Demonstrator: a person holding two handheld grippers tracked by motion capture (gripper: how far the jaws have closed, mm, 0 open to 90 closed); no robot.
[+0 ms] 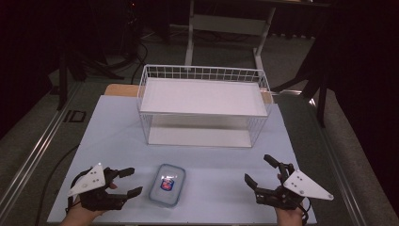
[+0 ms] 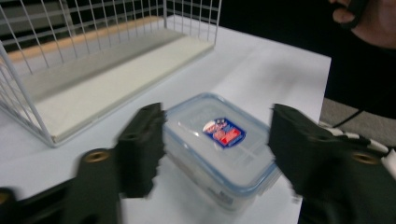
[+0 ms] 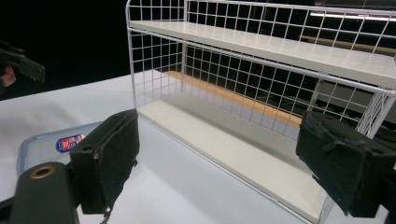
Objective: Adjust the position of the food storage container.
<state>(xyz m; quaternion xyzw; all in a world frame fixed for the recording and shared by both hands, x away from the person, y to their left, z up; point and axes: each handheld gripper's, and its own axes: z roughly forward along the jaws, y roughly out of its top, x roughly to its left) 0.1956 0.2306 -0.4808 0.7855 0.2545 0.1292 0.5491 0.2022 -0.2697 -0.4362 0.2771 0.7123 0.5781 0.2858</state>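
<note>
**A:** What containers were on the table [image 1: 113,122]?

**B:** Two. A white wire rack [image 1: 203,104] stood at the far middle, with an upper and a lower white shelf board, both bare. Nearer, toward the left of centre, lay a clear plastic box [image 1: 167,185] with a blue-rimmed lid snapped on and a red-and-blue label on top. What was inside it I could not tell; the lid was too cloudy.

**A:** And where did that box sit against the grippers?

**B:** Just to the right of the left gripper [image 1: 130,181], apart from it, not touched. That gripper's jaws were spread wide, pointing right at the box. In the left gripper view the box [image 2: 219,144] lay flat on the table between and just beyond the two jaws. The right gripper [image 1: 262,170] rested at the near right, well apart from the box, its jaws also wide apart and holding nothing.

**A:** Did any view add something?

**B:** The right gripper view looked into the rack [image 3: 261,93] from its open front, showing the gap between the shelves and a wooden strip behind the mesh, with the box [image 3: 51,144] low at its left. The high view showed the floor and table legs beyond.
</note>
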